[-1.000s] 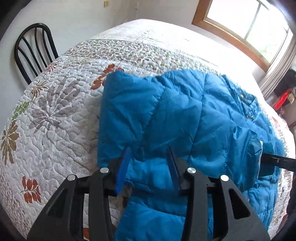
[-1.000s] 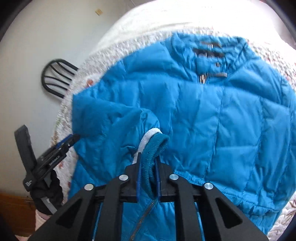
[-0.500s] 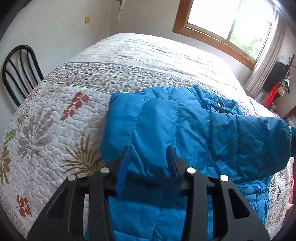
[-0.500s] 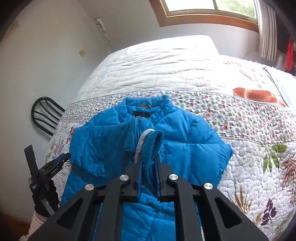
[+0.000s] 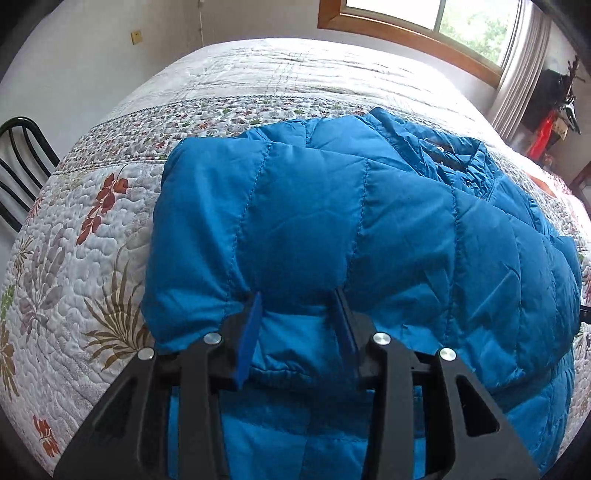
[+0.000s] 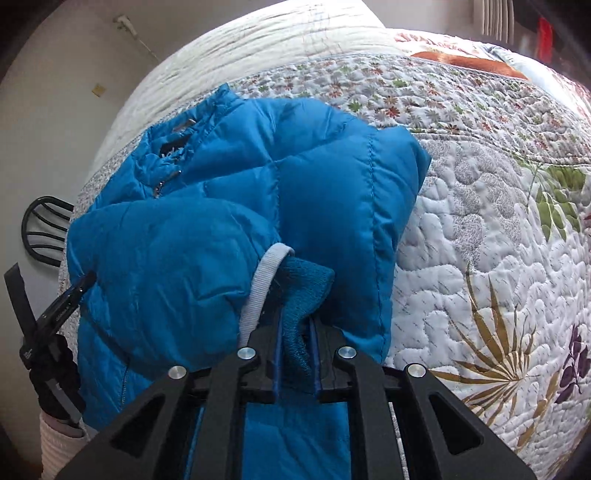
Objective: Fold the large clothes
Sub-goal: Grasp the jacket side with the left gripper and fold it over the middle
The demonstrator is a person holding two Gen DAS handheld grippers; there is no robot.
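Note:
A blue puffer jacket [image 5: 332, 229] lies on a quilted floral bedspread [image 5: 74, 258], collar toward the far side. Its left sleeve is folded across the chest. My right gripper [image 6: 295, 328] is shut on the sleeve's knit cuff [image 6: 299, 291], which has a grey inner band, and holds it over the jacket's right side [image 6: 332, 177]. My left gripper [image 5: 297, 295] is open, its blue pads on either side of a puffed fold at the jacket's left edge. The left gripper also shows in the right wrist view [image 6: 79, 284], at the jacket's left edge.
A black metal chair [image 5: 18, 162] stands by the wall at the bed's left side. A wood-framed window [image 5: 443, 22] and curtain are beyond the bed. Red and dark objects [image 5: 546, 125] stand at the far right. Bare bedspread [image 6: 498, 221] lies to the jacket's right.
My right gripper has carried the sleeve cuff across the jacket toward its right side, laying the sleeve over the chest. My left gripper has stayed open at the jacket's left edge.

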